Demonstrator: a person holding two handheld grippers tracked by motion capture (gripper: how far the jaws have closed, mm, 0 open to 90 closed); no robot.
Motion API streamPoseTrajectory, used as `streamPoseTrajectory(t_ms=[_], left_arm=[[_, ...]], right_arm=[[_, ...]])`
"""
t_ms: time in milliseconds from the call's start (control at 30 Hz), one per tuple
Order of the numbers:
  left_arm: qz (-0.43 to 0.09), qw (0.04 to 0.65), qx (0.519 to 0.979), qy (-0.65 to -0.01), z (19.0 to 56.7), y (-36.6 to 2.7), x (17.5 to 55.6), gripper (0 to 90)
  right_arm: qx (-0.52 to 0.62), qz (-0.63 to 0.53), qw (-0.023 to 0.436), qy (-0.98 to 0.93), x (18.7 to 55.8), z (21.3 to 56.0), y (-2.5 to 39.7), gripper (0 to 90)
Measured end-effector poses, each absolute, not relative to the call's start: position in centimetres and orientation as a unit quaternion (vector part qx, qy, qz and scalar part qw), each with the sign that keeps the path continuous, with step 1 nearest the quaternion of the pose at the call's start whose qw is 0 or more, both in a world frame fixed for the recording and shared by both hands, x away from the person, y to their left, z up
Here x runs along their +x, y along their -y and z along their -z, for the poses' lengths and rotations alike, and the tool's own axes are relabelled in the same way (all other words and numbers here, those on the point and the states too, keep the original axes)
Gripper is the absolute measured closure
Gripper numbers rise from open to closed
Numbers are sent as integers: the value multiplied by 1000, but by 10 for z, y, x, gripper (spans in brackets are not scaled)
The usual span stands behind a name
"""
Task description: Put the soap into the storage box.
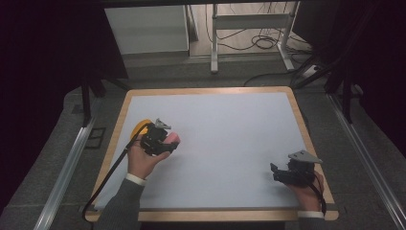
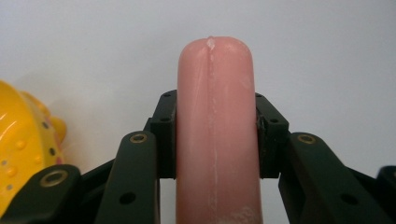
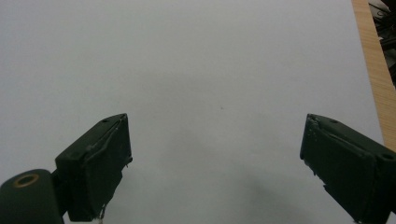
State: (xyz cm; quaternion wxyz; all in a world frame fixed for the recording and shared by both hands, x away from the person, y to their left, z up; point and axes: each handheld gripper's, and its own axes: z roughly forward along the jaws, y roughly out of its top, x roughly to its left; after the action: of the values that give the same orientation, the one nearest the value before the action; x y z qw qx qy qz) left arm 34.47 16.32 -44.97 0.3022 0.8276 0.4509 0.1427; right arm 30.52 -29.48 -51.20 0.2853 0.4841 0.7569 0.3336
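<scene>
A pink sausage-shaped toy [image 2: 215, 126] stands clamped between the two black jaws of my left gripper [image 2: 215, 123], its rounded end poking past them. In the high view the same left gripper [image 1: 165, 139] sits at the table's left side with the pink toy [image 1: 172, 139] in it. A yellow dotted toy [image 2: 21, 140] lies just to its left, seen also as the yellow toy [image 1: 140, 127] behind the hand. My right gripper [image 3: 215, 158] hangs over bare white sheet with its jaws wide apart and nothing between them; it is the right gripper [image 1: 276, 171] near the front right corner.
A white sheet [image 1: 220, 139] covers a wooden-edged table [image 1: 302, 120]. Black cables trail from both grippers toward the front edge. Metal rails run along the floor on both sides, and a desk frame with cables stands beyond the far edge.
</scene>
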Motion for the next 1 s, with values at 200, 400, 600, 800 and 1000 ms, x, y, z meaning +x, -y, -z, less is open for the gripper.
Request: streamPoseTrajectory(t_ms=[200,400,600,800,1000], left_arm=[[-144,298,825,-458,451,-172,347,601],[-143,299,822,-464,452,-177,348,601],[-145,307,814,-472,447,-187,349,601],[-148,308,808,-479,445,-196,351,601],[-150,310,802,-488,443,-204,354,601]], right_arm=[[483,-333,285,-758,305,512,294,84],[483,-331,286,-758,305,513,294,84],[483,-331,285,-759,305,513,294,84],[484,-331,285,-758,305,512,294,84],[485,-331,285,-758,305,512,294,85]])
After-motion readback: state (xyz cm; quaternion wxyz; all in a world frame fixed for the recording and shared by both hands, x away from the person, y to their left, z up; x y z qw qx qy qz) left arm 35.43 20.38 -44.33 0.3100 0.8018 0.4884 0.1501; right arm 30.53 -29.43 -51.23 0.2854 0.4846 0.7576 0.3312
